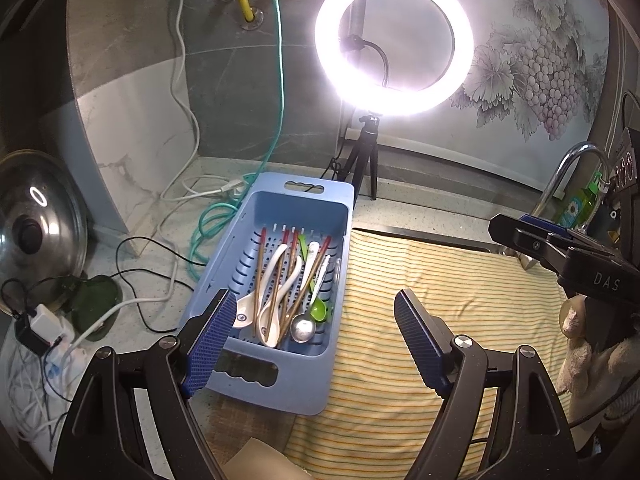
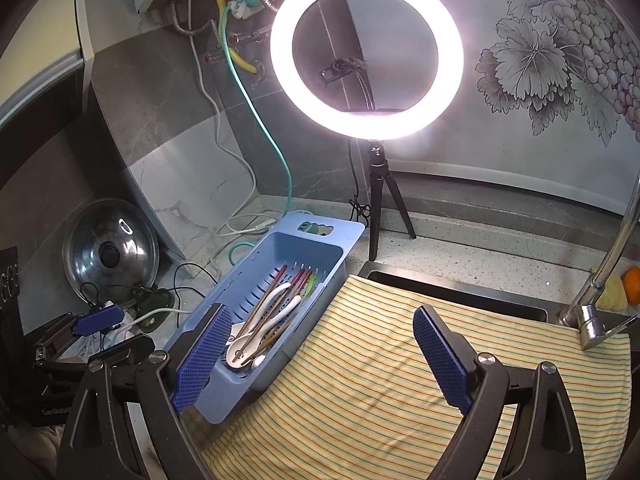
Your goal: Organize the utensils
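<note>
Left wrist view: left finger (image 1: 212, 340) covers basket (image 1: 320, 360) corner at 8 o'clock. Pot lid (image 1: 36, 236) cut off at 9, cardboard scrap (image 1: 268, 464) at 6. Right wrist view: spoon bowls (image 2: 244, 354) partly behind basket wall; faucet (image 2: 612, 264) top runs out at 3; markings on spoons too small.

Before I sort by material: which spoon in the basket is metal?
The silver spoon, its round shiny bowl at the blue basket's near end beside the green spoon; the others are white ceramic.
</note>
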The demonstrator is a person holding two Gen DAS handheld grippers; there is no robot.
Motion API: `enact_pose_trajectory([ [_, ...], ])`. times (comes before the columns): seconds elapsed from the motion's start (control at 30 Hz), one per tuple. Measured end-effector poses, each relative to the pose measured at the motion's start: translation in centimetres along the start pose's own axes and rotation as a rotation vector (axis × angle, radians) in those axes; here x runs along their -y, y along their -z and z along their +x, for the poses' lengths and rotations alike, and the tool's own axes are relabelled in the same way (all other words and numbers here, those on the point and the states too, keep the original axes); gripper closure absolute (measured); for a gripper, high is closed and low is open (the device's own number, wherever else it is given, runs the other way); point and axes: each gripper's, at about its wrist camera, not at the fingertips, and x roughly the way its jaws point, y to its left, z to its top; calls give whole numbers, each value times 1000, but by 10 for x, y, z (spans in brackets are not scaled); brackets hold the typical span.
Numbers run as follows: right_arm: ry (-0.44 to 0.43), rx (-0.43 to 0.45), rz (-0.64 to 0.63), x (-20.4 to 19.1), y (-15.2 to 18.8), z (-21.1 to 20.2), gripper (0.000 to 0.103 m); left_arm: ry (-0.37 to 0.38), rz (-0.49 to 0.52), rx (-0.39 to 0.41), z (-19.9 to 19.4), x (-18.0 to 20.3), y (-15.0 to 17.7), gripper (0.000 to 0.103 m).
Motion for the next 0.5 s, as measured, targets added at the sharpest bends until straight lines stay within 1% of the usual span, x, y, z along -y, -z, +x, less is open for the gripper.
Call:
enact_pose_trajectory([
  [0.5, -2, -12, 9, 8, -1, 4, 13, -10, 16, 7, 5, 5, -4, 22],
])
